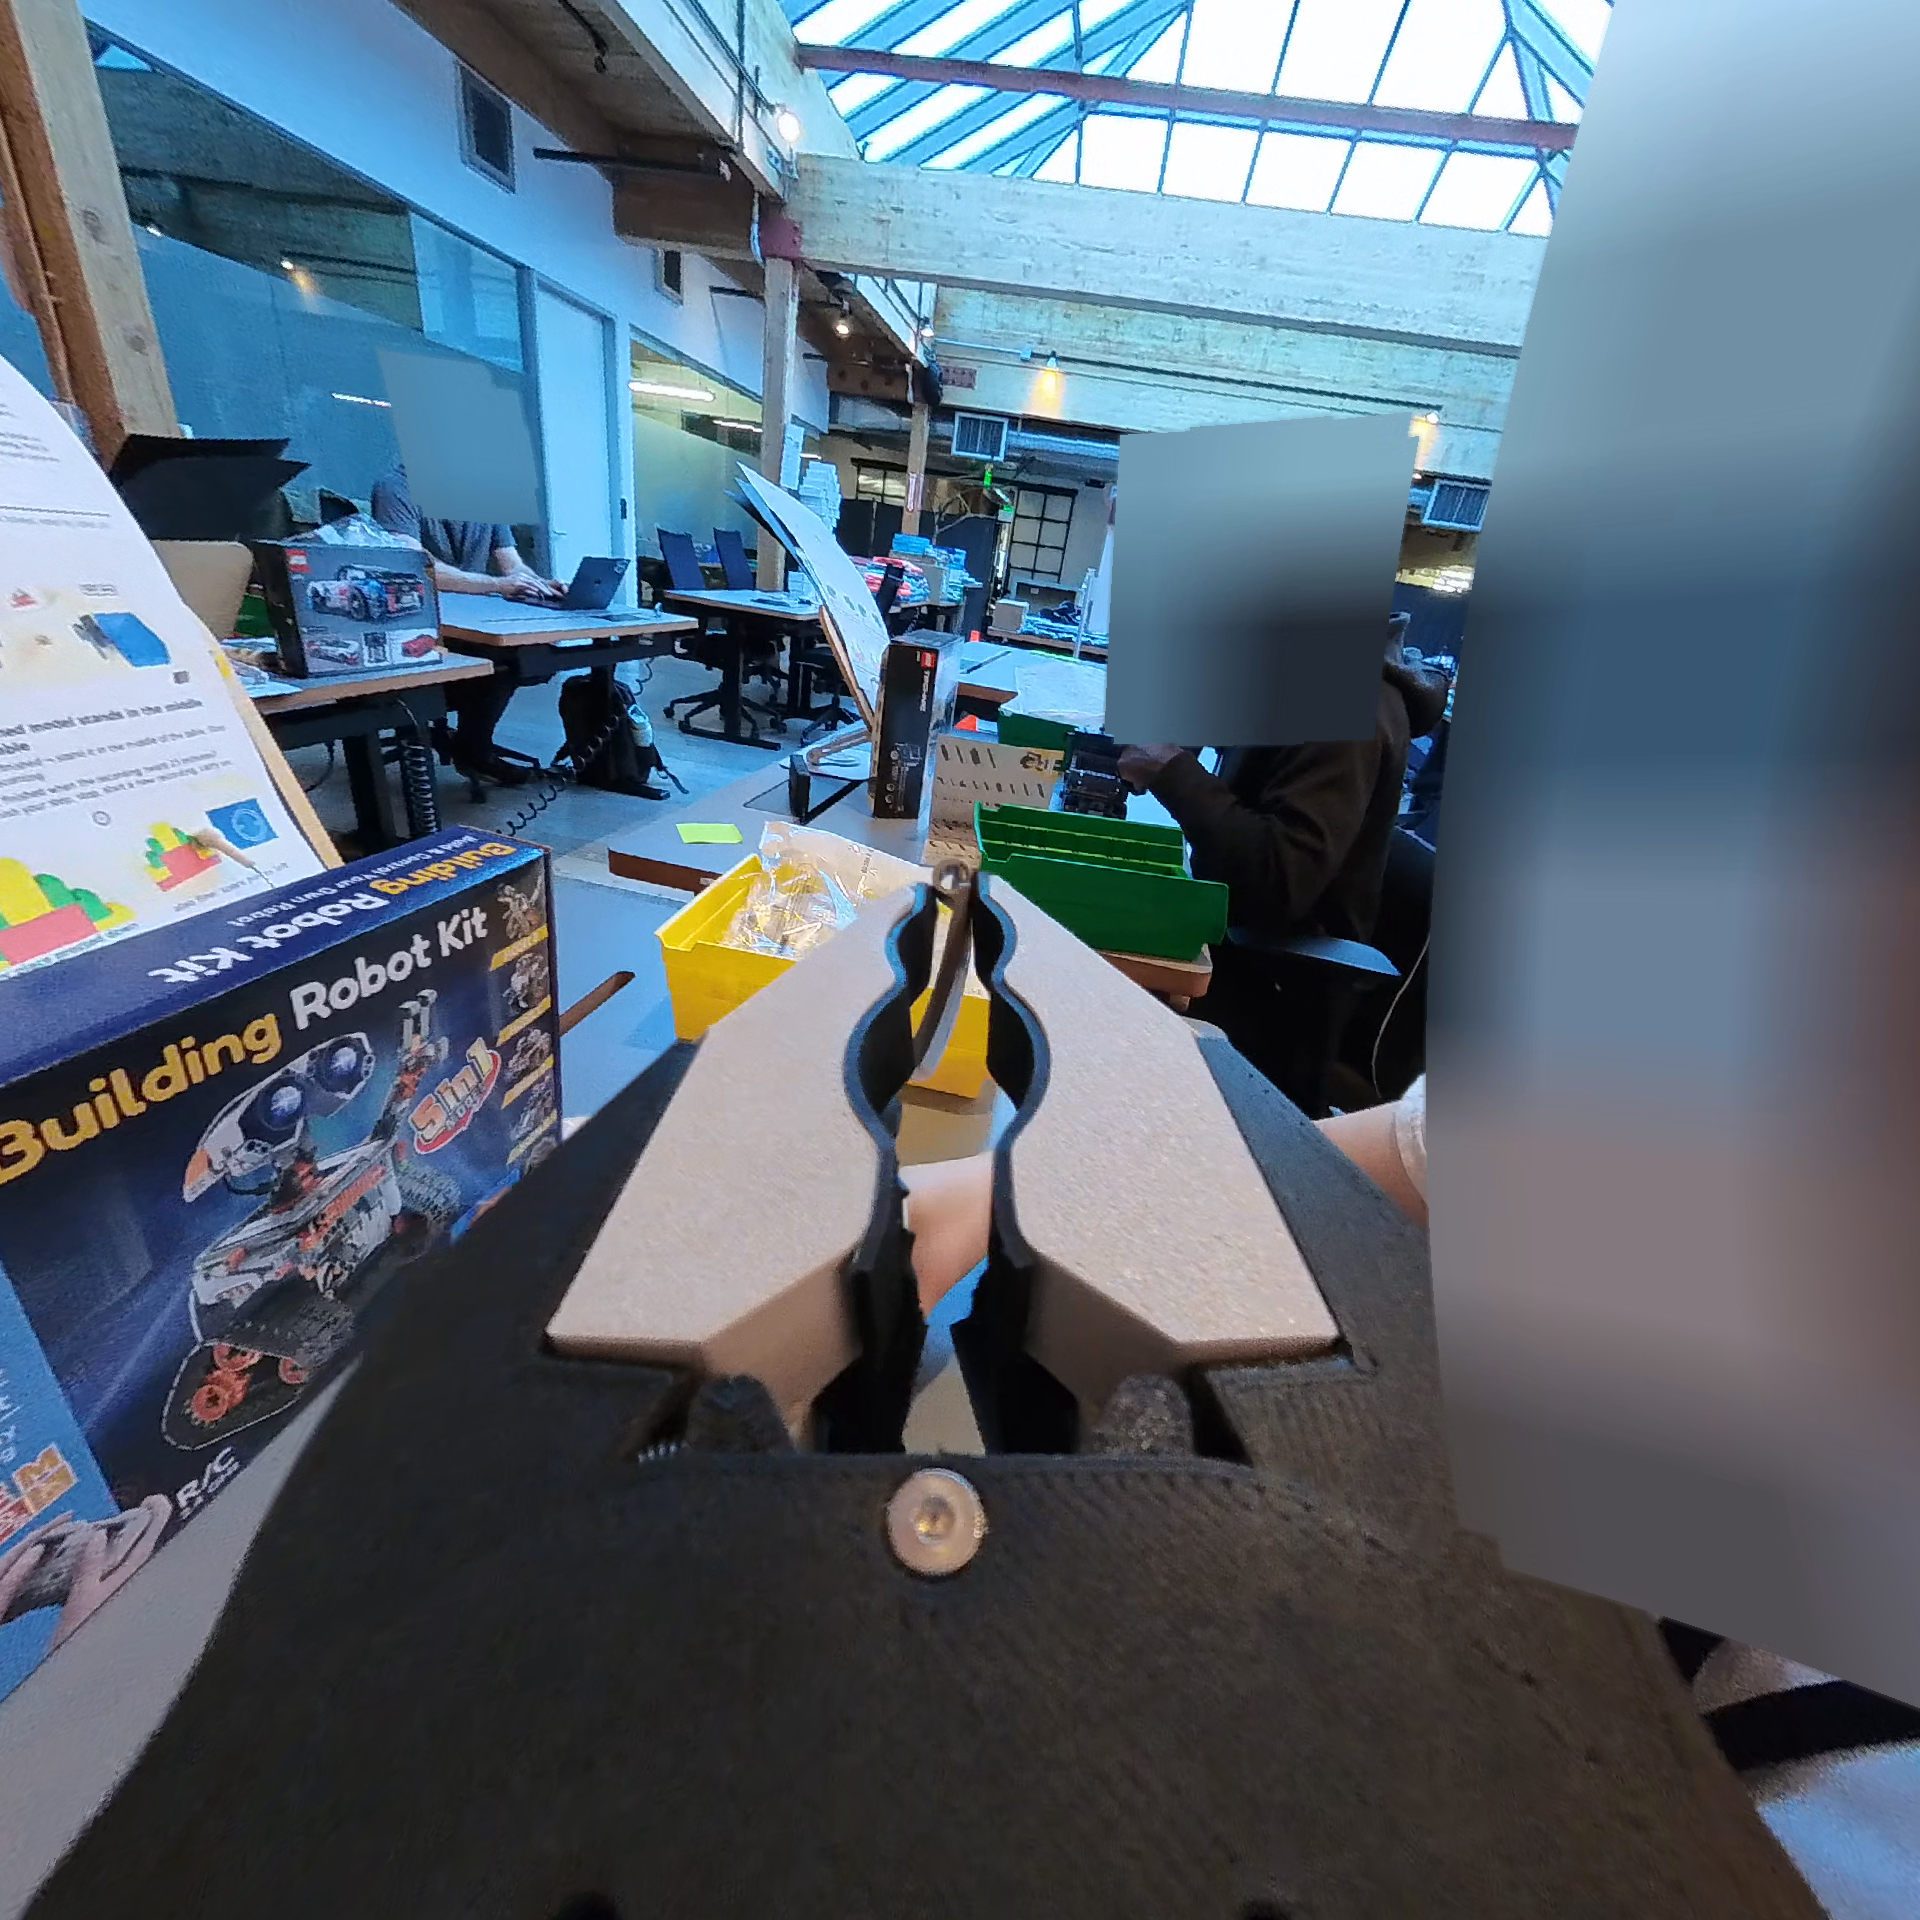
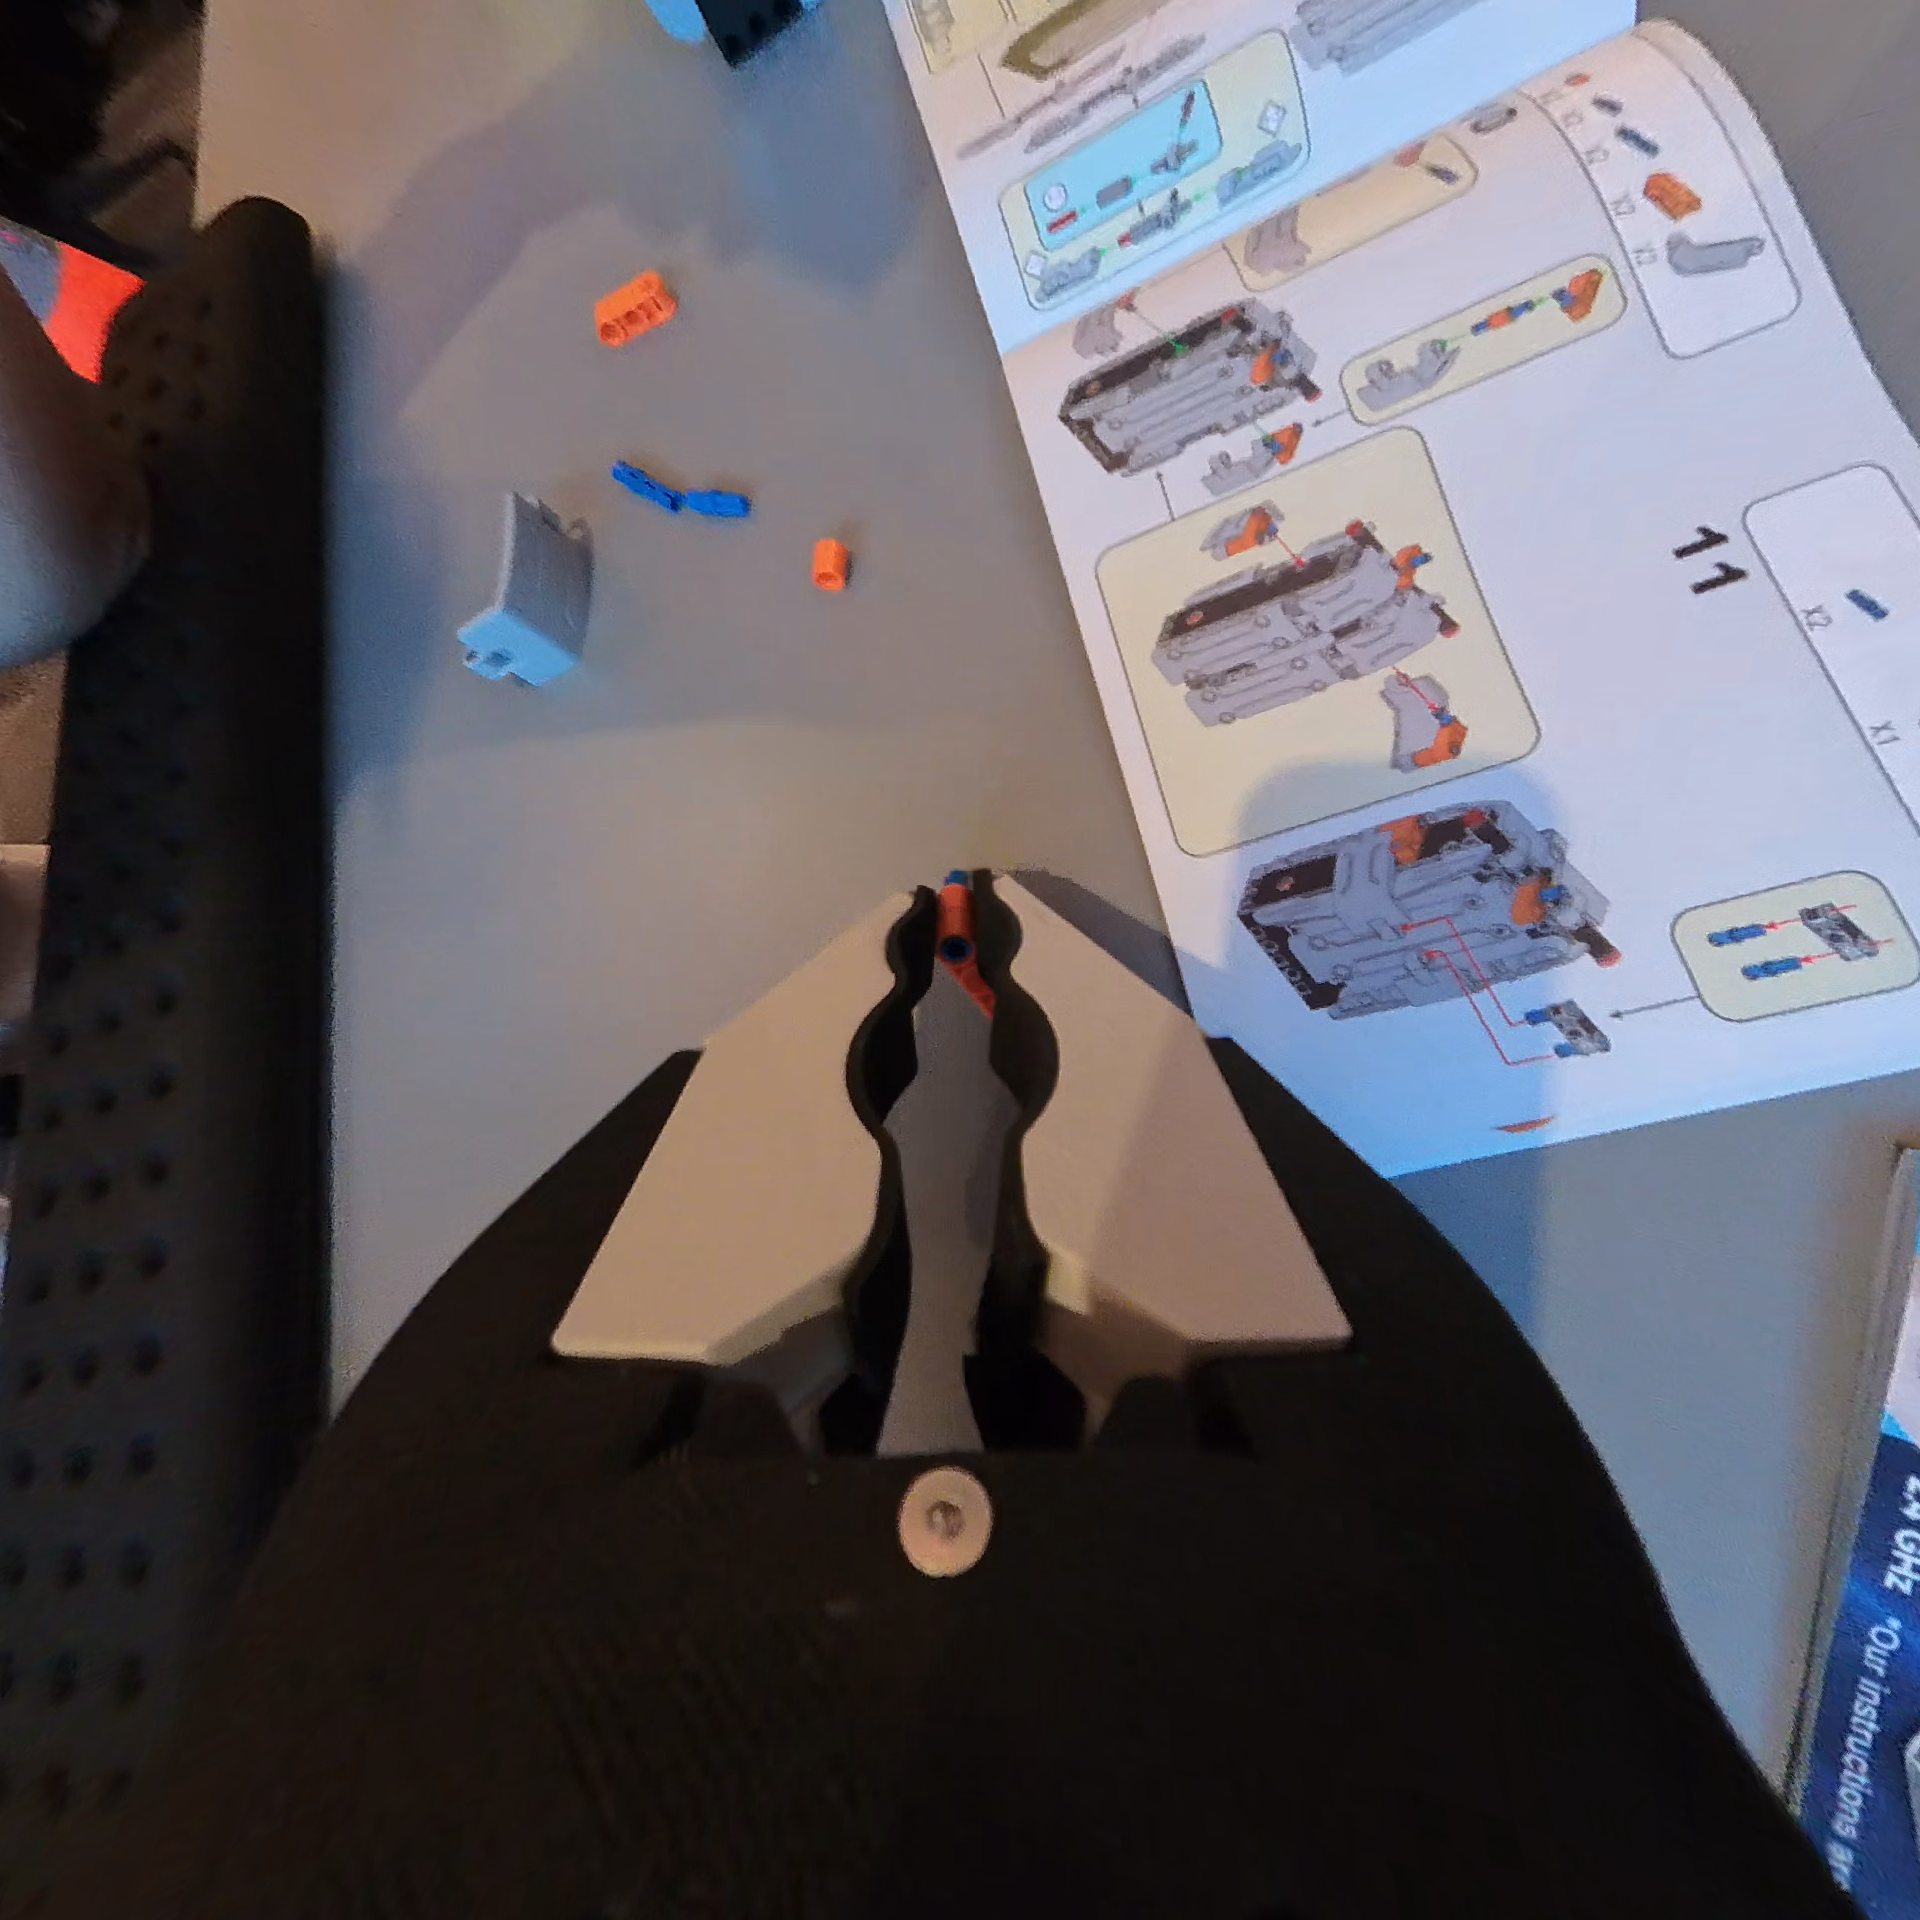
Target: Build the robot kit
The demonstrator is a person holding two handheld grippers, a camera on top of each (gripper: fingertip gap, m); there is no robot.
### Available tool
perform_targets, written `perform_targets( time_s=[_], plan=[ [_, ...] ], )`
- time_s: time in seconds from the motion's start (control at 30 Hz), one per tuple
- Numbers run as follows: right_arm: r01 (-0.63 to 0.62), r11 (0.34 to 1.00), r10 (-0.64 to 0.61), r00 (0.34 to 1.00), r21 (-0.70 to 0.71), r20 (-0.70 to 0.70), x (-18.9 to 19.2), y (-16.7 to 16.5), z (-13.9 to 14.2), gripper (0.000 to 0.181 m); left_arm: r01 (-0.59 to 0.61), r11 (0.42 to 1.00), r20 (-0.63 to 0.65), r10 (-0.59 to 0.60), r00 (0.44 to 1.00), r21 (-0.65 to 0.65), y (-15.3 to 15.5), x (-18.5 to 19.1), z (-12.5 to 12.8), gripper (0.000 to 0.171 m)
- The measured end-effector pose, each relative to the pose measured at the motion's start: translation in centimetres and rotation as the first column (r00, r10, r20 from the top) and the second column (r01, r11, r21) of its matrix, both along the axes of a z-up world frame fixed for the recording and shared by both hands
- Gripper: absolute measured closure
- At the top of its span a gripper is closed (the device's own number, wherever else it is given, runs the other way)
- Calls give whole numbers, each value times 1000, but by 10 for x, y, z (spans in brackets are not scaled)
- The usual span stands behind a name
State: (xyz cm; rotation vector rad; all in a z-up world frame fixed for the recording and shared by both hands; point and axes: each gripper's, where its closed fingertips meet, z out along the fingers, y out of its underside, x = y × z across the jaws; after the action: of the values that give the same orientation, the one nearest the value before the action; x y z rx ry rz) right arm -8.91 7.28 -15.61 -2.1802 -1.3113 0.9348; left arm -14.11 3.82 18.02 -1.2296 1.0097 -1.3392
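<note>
My right gripper (image 2: 957, 896) is shut on a small orange connector piece with a blue pin in it (image 2: 955, 925), held just above the grey table beside an open instruction booklet (image 2: 1455, 582). Loose parts lie farther off on the table: an orange block (image 2: 635, 307), two blue pins (image 2: 681, 490), a small orange bush (image 2: 829, 563) and a grey curved panel (image 2: 532, 603). My left gripper (image 1: 953, 883) is raised and level, shut on a thin curved dark-grey piece (image 1: 948, 971) whose round end sticks out at the tips.
A black perforated strip (image 2: 177, 831) runs down the left of the table. A blue robot-kit box (image 1: 270, 1122) stands at the left, a yellow bin (image 1: 727, 956) and green bins (image 1: 1101, 883) ahead. People sit at desks beyond. A box corner (image 2: 1870, 1558) lies at the right. Left tips to right tips: about 35 cm. The small orange bush (image 2: 829, 563) is about 9 cm from my right fingertips. The orange block (image 2: 635, 307) is about 20 cm from my right fingertips and 35 cm from my left.
</note>
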Motion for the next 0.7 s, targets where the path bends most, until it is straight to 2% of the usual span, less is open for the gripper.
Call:
perform_targets(
  time_s=[0.17,0.47,0.57,0.7],
  plan=[
    [52,996,-55,998,-79,-41,-2,3,-1,176,15,1000,-1,-15,1000,-9,-1,3,-1,167],
    [-3,997,7,998,83,-58,-5,7,2,165,16,1000,-2,-16,1000,-12,-1,3,-1,167],
    [3,990,14,992,138,-122,-3,10,20,158,17,1000,-4,-17,1000,-16,-1,3,-2,168],
    [115,930,-47,979,350,-197,10,21,64,152,13,1000,-1,-13,1000,-18,0,0,-1,167]
  ],
)
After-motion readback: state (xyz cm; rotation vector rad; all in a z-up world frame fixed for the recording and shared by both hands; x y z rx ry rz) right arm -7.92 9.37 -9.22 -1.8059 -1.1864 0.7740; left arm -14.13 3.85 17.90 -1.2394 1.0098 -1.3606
